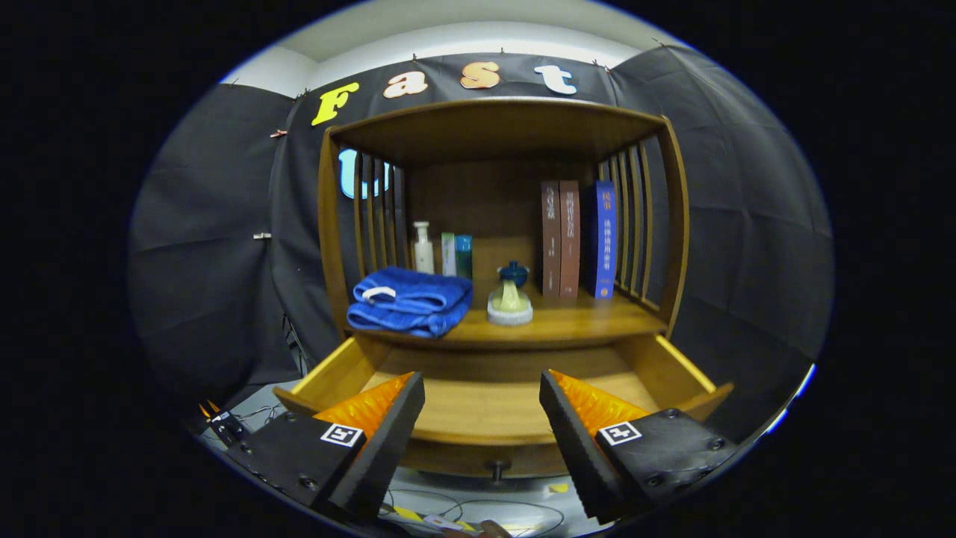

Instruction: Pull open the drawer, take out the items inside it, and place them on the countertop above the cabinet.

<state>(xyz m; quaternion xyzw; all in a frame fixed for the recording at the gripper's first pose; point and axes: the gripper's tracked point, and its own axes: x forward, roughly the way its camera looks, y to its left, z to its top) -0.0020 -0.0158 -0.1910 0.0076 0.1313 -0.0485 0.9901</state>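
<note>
**Drawer open, tongs spread wide and holding nothing**

The gripper [482, 407] hangs just in front of the drawer [485, 407], its two fingers spread wide apart with nothing between them. Below the drawer's front panel sits a small round knob [494, 469], between the two fingers. The drawer stands pulled out of the cabinet; its wooden floor looks bare, though the part behind the front panel and the fingers is hidden, so I cannot tell for sure.

Just above and behind the drawer lies the countertop [575, 323]. On it, left of the drawer's middle, rests a folded blue towel [409, 301]. Right of the towel, near the middle, stands a small ornament with a dark blue top on a pale base [510, 299]. Farther back from the drawer, a pale bottle [423, 248] and two small boxes [456, 255] stand behind the towel, and three upright books [576, 239] stand to the right.
</note>
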